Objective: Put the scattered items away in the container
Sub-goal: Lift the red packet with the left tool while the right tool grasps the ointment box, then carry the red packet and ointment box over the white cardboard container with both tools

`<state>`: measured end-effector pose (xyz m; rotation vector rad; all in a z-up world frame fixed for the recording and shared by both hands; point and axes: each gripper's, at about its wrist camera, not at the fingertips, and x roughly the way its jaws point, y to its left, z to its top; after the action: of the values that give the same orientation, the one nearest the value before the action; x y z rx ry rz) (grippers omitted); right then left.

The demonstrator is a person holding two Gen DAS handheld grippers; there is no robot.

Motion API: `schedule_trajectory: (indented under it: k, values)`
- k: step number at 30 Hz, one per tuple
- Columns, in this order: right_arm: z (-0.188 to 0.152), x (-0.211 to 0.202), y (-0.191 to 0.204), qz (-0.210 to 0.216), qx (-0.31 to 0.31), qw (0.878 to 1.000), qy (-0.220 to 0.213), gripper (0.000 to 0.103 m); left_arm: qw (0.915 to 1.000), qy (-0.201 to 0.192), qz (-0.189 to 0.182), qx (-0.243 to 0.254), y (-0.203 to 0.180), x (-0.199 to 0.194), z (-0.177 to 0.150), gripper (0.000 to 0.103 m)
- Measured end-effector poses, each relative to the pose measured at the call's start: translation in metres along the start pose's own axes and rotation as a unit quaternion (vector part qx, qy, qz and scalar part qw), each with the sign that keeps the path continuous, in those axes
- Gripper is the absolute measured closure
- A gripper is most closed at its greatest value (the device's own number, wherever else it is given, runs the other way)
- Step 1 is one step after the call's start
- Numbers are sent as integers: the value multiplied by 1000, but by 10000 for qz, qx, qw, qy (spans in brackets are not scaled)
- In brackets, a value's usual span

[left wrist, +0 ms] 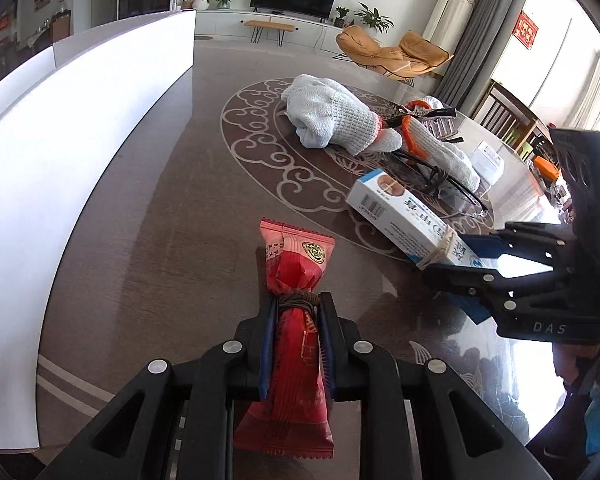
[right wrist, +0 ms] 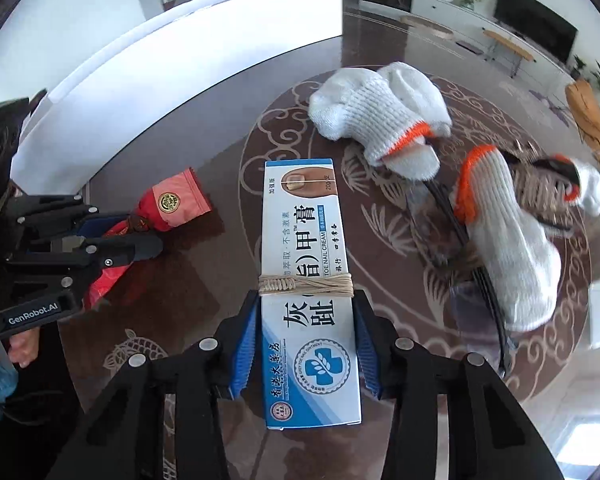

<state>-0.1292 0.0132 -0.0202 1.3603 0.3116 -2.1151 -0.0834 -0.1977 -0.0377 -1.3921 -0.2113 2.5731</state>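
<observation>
The left gripper (left wrist: 296, 312) is clamped on a red snack packet (left wrist: 296, 280) (cord wound round its middle), the packet pointing away over the dark patterned table (left wrist: 160, 240). The right gripper (right wrist: 306, 320) squeezes a white-and-blue nail cream box (right wrist: 306, 248), tied with pale string, its far end reaching toward the table's middle. Beyond the box lie knitted work gloves (right wrist: 376, 116) with orange cuffs, and black-framed glasses (right wrist: 476, 280) sit partly under one glove. The white container (left wrist: 80, 132) stands along the left side, well apart from both held items
</observation>
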Motion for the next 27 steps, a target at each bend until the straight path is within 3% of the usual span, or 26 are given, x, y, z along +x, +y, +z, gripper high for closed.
schedule_trajectory:
  k: [2,4,6,9,14,15,17,18,19,22,27]
  values:
    - [-35,-16,-4,-89,891,9954,-330,58,10000,4,18,33,-5,1,-1,83]
    - [-57,-27,-4,-232,1145,9912,-620,56,9999,-9,136,81,-10,1,-1,82]
    - [-62,-27,5,-321,1059,9906,-800,55,9998,14,159,103,-14,2,0,78]
    - [-46,-18,8,-554,662,9937,-717,44,9997,26,167,174,-17,2,1,69]
    - [-44,-9,17,-806,97,9935,-798,33,9981,66,413,460,-24,4,-2,42]
    - [-45,-10,15,-756,145,9933,-864,32,9975,41,458,531,-25,4,-4,42]
    - [-50,-10,14,-796,165,9927,-896,33,9969,0,497,605,-25,3,-7,46]
    - [-51,-11,14,-830,179,9923,-896,37,9965,-27,587,595,-24,2,-7,55]
    - [-53,-14,15,-836,181,9920,-930,59,9961,-48,629,614,-22,1,-7,85]
    - [-58,-22,14,-710,408,9923,-925,59,9997,46,122,226,-8,-3,-3,86]
    - [-70,-49,11,-383,1133,9846,-1276,59,9997,-27,-46,243,-12,-19,-12,86]
